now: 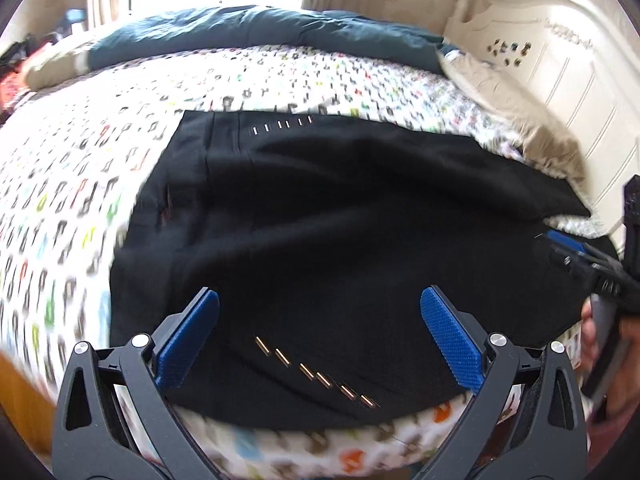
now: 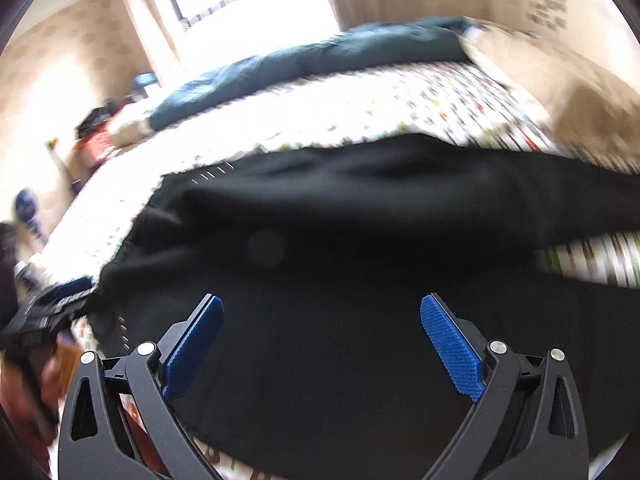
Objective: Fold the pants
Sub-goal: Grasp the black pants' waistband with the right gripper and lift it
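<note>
The black pants (image 1: 340, 220) lie spread on a bed (image 1: 80, 184) covered by a white sheet printed with small coloured shapes, and they fill the space ahead of both pairs of fingers. The left gripper (image 1: 320, 340) hovers over the near part of the cloth with its blue-padded fingers (image 1: 188, 340) spread wide and nothing between them; a slanted row of small metallic bars (image 1: 316, 372) on the fabric sits between the fingers, and a second such row (image 1: 280, 125) lies far ahead of them at the garment's far edge. The right gripper (image 2: 322, 344) likewise has its fingers (image 2: 452, 348) wide apart and empty, held over black cloth that runs past both fingertips; to the right of them a strip of the printed sheet shows between two parts of the pants. In the left wrist view the right gripper appears at the right edge, beside the cloth, with part of a hand (image 1: 592, 332) on it. Beyond the pants, a dark teal quilt (image 1: 260, 28) lies along the far side of the bed, and a white headboard (image 1: 560, 60) stands to the right. The right wrist view is blurred.
</note>
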